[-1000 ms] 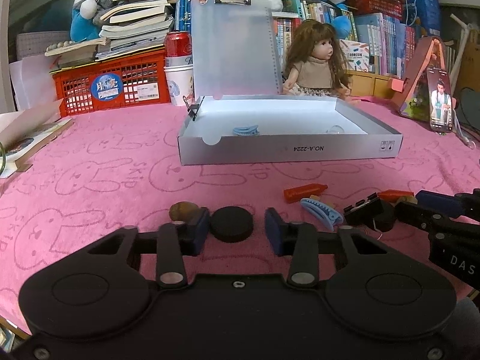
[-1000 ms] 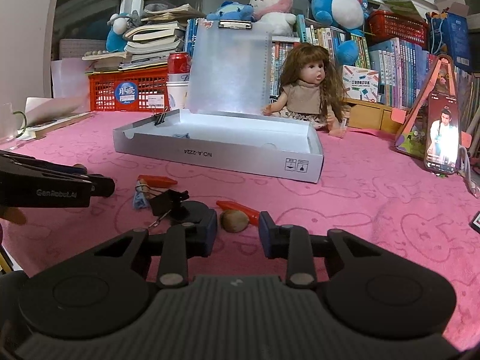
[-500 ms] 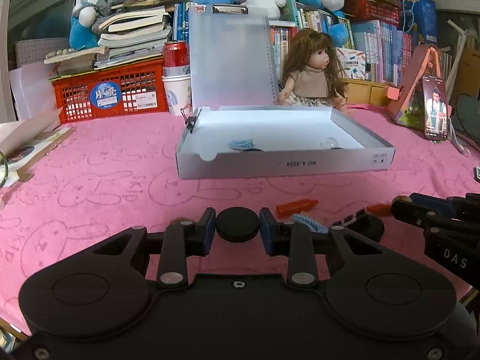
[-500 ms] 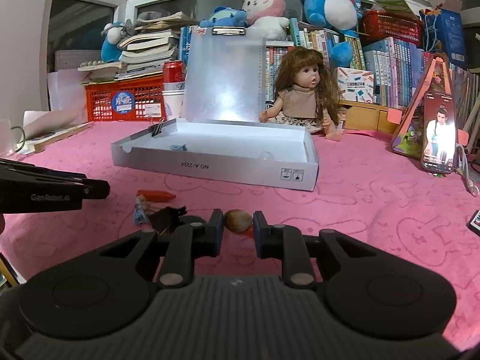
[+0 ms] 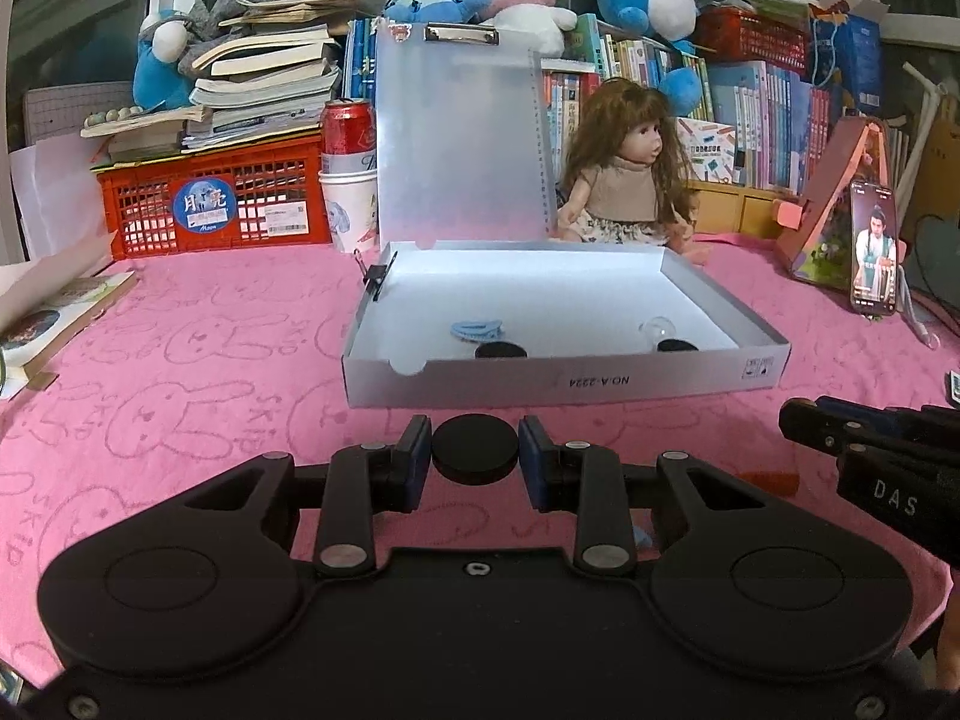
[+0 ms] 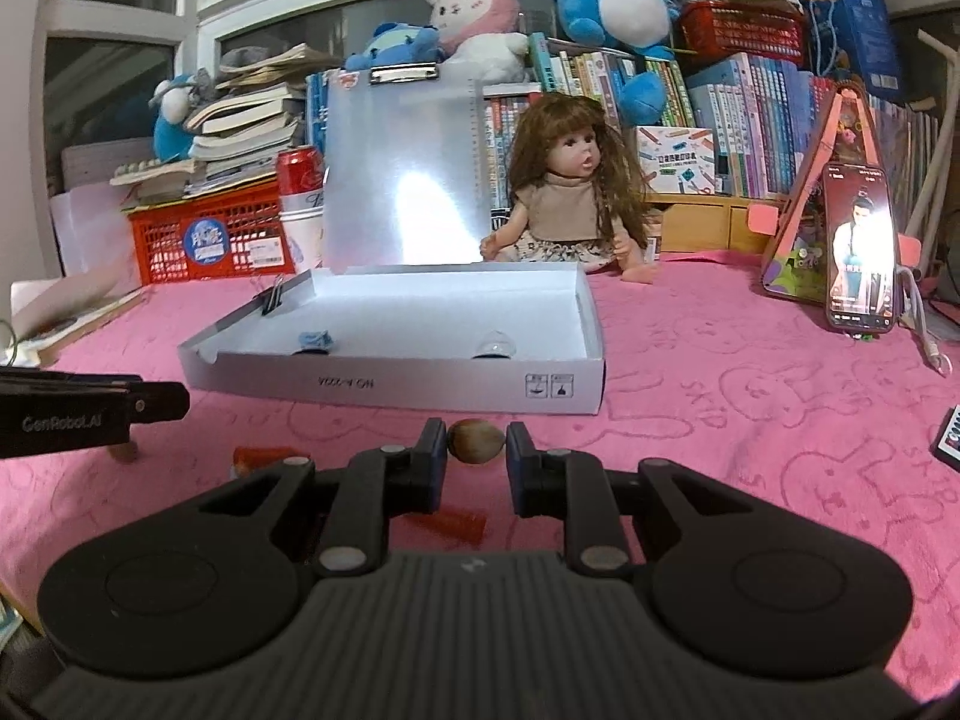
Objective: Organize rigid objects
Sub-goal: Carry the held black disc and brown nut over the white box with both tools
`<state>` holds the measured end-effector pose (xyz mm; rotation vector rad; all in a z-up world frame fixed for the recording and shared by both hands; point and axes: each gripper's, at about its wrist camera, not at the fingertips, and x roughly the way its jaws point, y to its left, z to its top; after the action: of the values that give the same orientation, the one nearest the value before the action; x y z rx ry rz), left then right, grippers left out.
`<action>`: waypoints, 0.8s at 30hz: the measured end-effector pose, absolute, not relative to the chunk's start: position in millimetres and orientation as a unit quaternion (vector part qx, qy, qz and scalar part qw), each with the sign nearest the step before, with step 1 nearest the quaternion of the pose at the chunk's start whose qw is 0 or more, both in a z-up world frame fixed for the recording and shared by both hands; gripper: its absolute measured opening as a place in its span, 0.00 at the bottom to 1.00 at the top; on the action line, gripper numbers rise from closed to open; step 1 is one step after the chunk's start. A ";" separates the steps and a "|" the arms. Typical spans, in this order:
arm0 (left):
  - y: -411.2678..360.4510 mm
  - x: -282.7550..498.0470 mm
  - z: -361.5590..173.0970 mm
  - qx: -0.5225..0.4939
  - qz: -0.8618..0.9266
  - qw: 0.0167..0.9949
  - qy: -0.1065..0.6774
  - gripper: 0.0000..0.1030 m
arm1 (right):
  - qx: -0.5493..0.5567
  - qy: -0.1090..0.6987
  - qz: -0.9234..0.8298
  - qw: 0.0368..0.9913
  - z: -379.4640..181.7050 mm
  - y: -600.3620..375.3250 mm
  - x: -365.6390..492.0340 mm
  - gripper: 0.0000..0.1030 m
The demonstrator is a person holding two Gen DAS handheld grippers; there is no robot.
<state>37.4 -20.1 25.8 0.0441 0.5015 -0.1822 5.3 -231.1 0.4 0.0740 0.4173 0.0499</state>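
Left gripper [image 5: 475, 450] first: it is clamped on a flat round black disc [image 5: 475, 449], both blue pads pressing the disc's edges, and the disc sits in the air just short of the near wall of the shallow white cardboard box [image 5: 558, 381]. Over on the right, the right gripper [image 6: 477, 443] pinches a small brown oval nut-like piece [image 6: 476, 441] between its pads, lifted clear of the pink rabbit-print cloth [image 6: 750, 420] covering the desk, again just in front of the box's near wall.

Inside the box lie a pale blue plastic hair clip [image 5: 477, 329], two more black discs [image 5: 501, 351] against the near wall, and a clear dome-shaped piece [image 5: 657, 328]. A black binder clip [image 5: 377, 277] grips the box's left rim.

On the cloth below the right gripper, two orange cone-shaped pieces [image 6: 447, 523] lie loose. Behind the box a translucent clipboard [image 5: 459, 138] stands upright, with a long-haired doll [image 5: 624, 180] seated beside it.
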 end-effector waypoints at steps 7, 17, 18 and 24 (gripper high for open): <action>-21.5 59.7 39.5 0.008 -0.094 0.965 0.246 0.29 | 0.043 0.204 0.018 0.978 15.5 -236.2 24.7 0.24; -30.3 100.6 63.2 -0.006 -0.100 0.964 0.245 0.29 | 0.048 0.210 0.027 0.976 31.2 -238.9 63.1 0.25; -31.3 105.2 64.9 -0.008 -0.100 0.964 0.246 0.29 | 0.052 0.212 0.029 0.975 32.3 -240.4 67.9 0.25; -39.7 137.6 68.2 -0.013 -0.102 0.959 0.262 0.29 | 0.076 0.239 0.037 0.967 35.8 -252.1 102.9 0.25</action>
<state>137.6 -39.7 68.2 -0.0268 0.5316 -0.2073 102.9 -252.1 35.8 0.1544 0.4831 0.0740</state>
